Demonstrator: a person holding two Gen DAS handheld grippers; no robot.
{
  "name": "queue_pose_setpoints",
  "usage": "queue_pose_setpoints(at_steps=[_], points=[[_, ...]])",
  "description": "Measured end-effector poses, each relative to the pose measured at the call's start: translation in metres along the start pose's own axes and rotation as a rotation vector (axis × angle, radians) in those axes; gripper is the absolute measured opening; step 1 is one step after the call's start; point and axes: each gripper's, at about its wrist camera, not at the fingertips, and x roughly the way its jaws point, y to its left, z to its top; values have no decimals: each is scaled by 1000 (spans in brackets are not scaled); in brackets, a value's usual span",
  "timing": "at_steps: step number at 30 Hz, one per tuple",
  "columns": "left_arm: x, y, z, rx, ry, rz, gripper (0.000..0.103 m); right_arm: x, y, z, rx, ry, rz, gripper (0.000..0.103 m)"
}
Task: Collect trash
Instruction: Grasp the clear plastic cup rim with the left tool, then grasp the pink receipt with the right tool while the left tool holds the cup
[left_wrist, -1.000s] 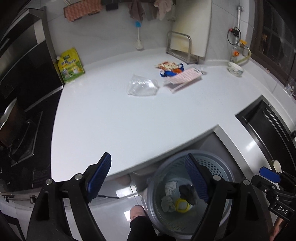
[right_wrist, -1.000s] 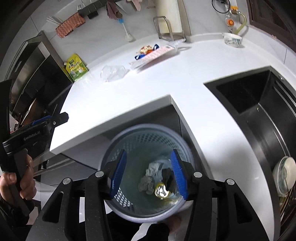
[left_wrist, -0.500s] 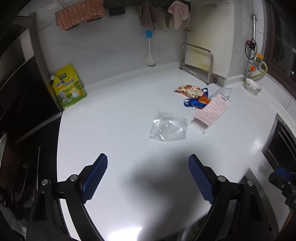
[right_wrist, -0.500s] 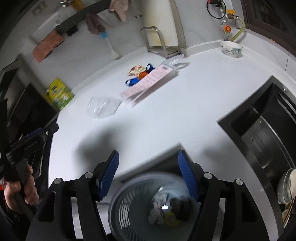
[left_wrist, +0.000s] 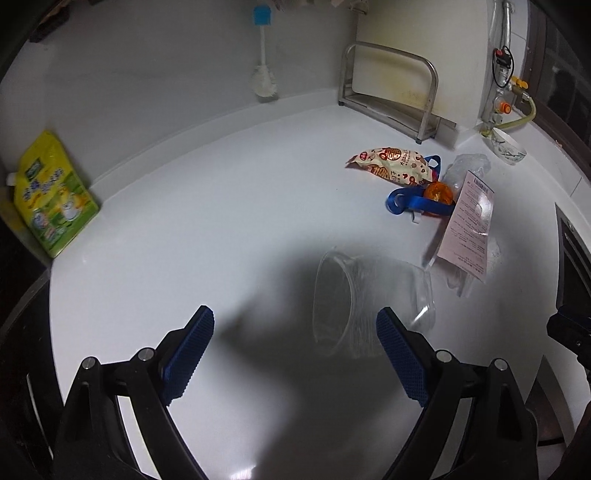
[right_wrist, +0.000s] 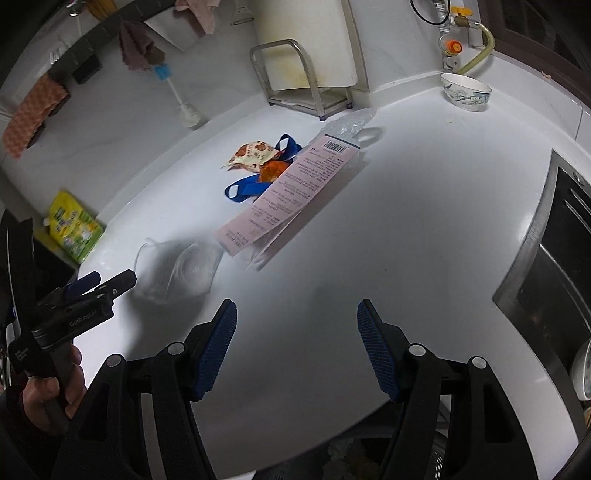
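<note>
The left claw (left_wrist: 295, 332) hangs over the white surface (left_wrist: 221, 221), jaws wide apart and empty — the right claw's (right_wrist: 297, 328) jaws have just been opening, nothing between them. A clear plastic cup (left_wrist: 365, 302) lies tipped beside the left claw's right pad. Beyond it lie a pink paper (left_wrist: 469, 229), blue strap (left_wrist: 410, 201) and snack wrapper (left_wrist: 391, 164).

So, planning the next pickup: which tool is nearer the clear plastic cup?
Left. The left tool hovers right beside the cup; the right tool is farther off.
</note>
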Motion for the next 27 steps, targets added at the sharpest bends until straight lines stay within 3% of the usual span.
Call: queue_pose_setpoints(at_steps=[2, 5, 11, 13, 18, 27], points=[[9, 0, 4, 12, 9, -22, 87, 5, -1, 3, 21, -2, -7, 65], [20, -3, 6, 33, 28, -64, 78, 11, -1, 8, 37, -4, -24, 65], [37, -8, 6, 54, 66, -133, 50, 22, -1, 17, 71, -4, -44, 65], [41, -11, 7, 62, 76, -155, 32, 26, 0, 20, 76, -4, -48, 65], [40, -11, 12, 81, 66, -190, 9, 38, 8, 28, 90, -2, -56, 65], [43, 2, 15, 76, 54, -161, 7, 59, 17, 53, 213, -5, -104, 68]])
